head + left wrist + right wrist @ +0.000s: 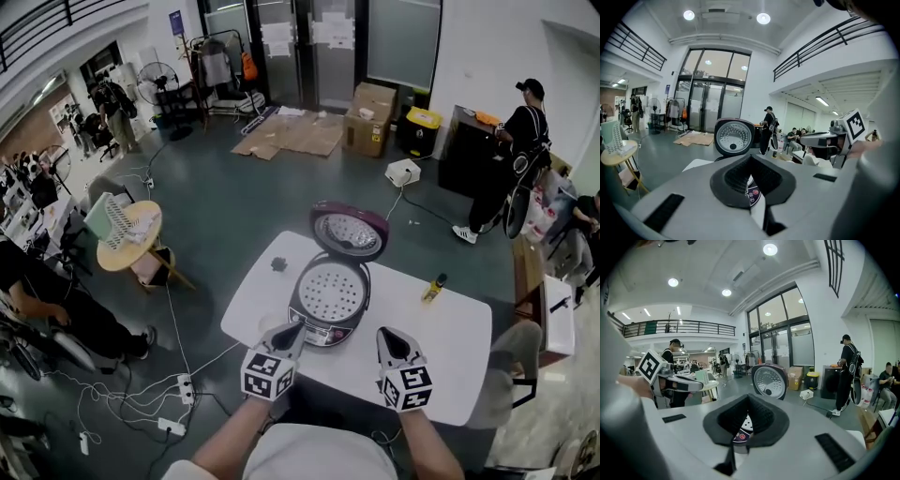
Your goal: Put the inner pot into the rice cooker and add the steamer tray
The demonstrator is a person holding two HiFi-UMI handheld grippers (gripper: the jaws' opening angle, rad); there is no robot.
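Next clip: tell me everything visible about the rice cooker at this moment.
The rice cooker stands upright near the middle of the white table. Its body looks dark and glossy. Its hinged lid is swung fully open at the far side, maroon outside with a silvery dimpled inner plate. A pale, perforated steamer tray sits in its opening. A round control panel with small buttons faces the person.

Head view is looking steeply down from the near side onto the white table [450, 328]. Both gripper views are sitting low and close, facing far, sharing the raised rice cooker lid [734, 136].
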